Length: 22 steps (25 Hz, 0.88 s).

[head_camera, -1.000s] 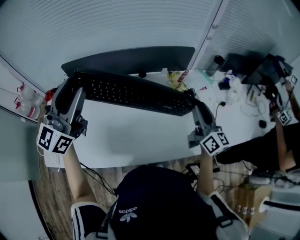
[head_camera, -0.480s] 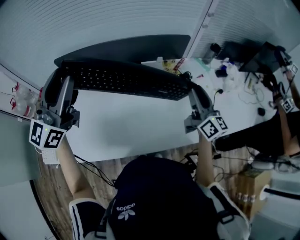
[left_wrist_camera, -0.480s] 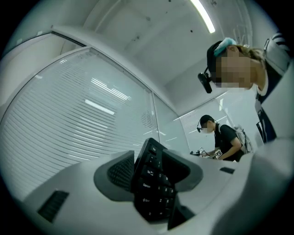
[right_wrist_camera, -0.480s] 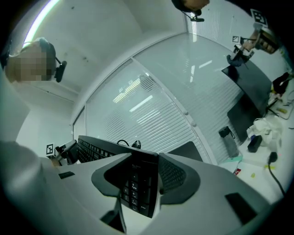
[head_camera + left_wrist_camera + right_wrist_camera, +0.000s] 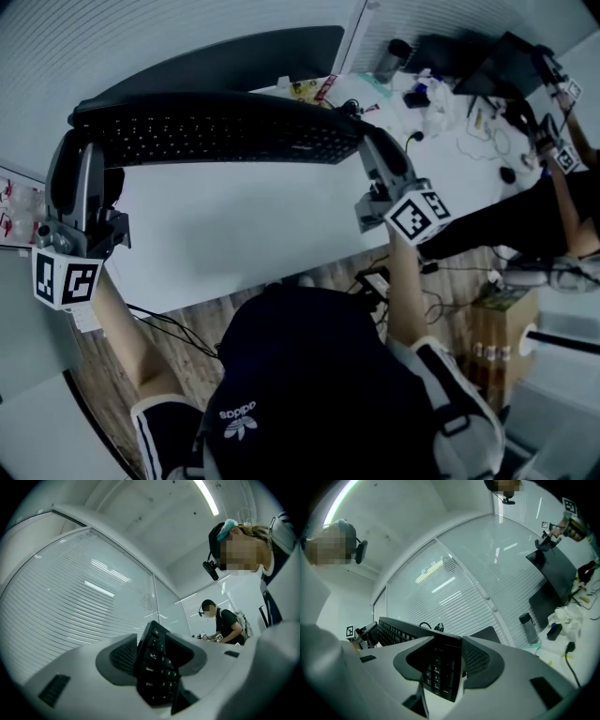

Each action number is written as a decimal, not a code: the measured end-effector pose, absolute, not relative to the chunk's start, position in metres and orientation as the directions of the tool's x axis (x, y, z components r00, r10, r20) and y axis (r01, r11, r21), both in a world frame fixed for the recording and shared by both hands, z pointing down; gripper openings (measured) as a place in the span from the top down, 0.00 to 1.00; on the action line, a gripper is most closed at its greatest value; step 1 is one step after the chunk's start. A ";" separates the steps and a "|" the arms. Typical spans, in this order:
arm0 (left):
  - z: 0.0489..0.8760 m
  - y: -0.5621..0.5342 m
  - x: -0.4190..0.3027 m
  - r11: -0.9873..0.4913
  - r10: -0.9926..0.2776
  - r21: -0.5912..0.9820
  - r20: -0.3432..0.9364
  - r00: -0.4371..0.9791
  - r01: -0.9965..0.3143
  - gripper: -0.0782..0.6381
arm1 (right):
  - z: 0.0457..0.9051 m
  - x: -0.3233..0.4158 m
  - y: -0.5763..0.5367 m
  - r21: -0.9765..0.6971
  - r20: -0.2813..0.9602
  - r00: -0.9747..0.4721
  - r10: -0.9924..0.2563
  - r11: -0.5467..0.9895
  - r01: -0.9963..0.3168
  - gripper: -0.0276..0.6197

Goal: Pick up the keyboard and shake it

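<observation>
Keyboard (image 5: pixel 216 136) aloft, left gripper (image 5: pixel 157 663) jaws just closing on it, right gripper (image 5: pixel 440 667) clamping it.

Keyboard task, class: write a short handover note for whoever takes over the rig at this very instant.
Left gripper: shut on the left end of the keyboard; its jaws have just been closing a little.
Right gripper: shut on the right end.
The keyboard is held in the air above the white table, spanning both grippers.
Done: pickup.
Left: shake it, probably keeping both grips firm.
</observation>
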<state>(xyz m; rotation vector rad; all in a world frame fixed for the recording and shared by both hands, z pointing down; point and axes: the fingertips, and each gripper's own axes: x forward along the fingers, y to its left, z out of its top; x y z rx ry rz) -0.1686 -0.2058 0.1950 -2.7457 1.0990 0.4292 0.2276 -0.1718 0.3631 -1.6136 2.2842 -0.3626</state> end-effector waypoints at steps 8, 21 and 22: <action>0.196 -0.207 -0.170 -0.735 -0.627 -0.039 -0.341 0.701 -0.677 0.63 | 0.358 0.227 -0.169 -0.345 -0.110 -0.301 -0.947 0.320 -0.882 0.71; 0.195 -0.206 -0.168 -0.737 -0.616 -0.055 -0.355 0.704 -0.673 0.63 | 0.358 0.228 -0.168 -0.351 -0.116 -0.299 -0.947 0.321 -0.879 0.71; 0.194 -0.206 -0.168 -0.737 -0.616 -0.057 -0.355 0.703 -0.674 0.63 | 0.358 0.228 -0.168 -0.349 -0.115 -0.301 -0.946 0.323 -0.880 0.71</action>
